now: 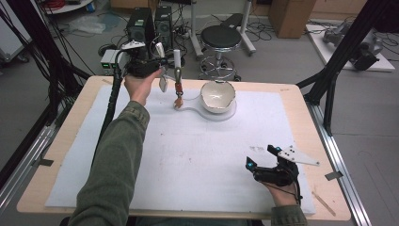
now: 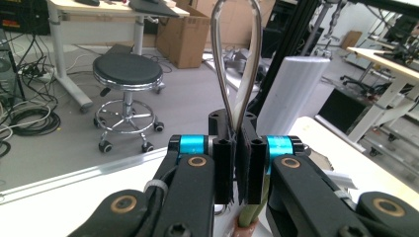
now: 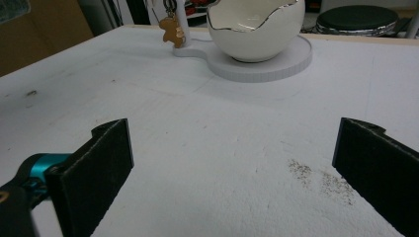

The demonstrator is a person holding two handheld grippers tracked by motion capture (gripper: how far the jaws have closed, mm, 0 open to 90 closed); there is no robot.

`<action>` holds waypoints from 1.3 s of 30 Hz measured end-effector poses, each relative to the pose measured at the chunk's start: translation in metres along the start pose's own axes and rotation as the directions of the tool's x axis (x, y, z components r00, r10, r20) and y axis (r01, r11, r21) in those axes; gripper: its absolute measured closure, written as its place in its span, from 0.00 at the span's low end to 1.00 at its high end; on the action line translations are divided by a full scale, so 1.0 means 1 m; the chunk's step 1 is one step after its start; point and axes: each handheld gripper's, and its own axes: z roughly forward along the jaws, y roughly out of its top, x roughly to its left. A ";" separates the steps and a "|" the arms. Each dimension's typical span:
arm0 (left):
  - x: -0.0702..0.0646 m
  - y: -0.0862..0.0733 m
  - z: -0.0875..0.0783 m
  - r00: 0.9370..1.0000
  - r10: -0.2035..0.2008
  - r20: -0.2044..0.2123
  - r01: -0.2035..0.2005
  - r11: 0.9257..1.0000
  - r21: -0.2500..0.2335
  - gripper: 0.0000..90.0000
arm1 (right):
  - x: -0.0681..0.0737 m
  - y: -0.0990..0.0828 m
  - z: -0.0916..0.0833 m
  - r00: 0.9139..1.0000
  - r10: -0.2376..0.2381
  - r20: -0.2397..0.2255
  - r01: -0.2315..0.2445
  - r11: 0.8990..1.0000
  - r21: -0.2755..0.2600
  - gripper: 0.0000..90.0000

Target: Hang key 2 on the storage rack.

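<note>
1. The left gripper (image 1: 162, 70) is raised at about 11 o'clock over the bench (image 1: 61, 141), its fingers (image 2: 223, 170) clamped on a metal keyring loop (image 2: 236, 64).
2. A small brown bear charm (image 1: 178, 101) hangs from the loop beside the white post (image 1: 177, 59), just at 9 o'clock of the eggshell-shaped bowl (image 1: 217, 95).
3. The right gripper (image 1: 260, 157) rests at 5 o'clock, fingers (image 3: 96, 173) wide apart, holding nothing.

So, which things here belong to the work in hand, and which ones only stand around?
Part of the work:
- left gripper, shut on the keychain loop
- brown bear charm hanging under the loop
- white post
- eggshell-shaped bowl on its white base

Only standing around:
- right gripper, open, resting on the mat
- black stool
- cardboard box
</note>
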 end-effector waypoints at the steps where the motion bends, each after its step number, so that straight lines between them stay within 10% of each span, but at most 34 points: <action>1: -0.001 0.000 0.000 1.000 0.001 0.003 -0.001 1.000 0.003 0.96 | 0.000 0.000 0.000 1.000 -0.001 0.001 0.001 1.000 0.002 0.01; 31: -0.003 -0.030 0.019 0.998 -0.049 0.037 0.045 0.995 0.092 0.95 | -0.003 -0.001 0.003 1.000 0.011 0.004 -0.011 1.000 0.003 0.01; 39: 0.001 -0.029 0.012 0.998 -0.060 0.017 0.058 0.993 0.100 0.73 | -0.005 -0.003 0.005 1.000 0.025 -0.008 -0.025 1.000 0.011 0.01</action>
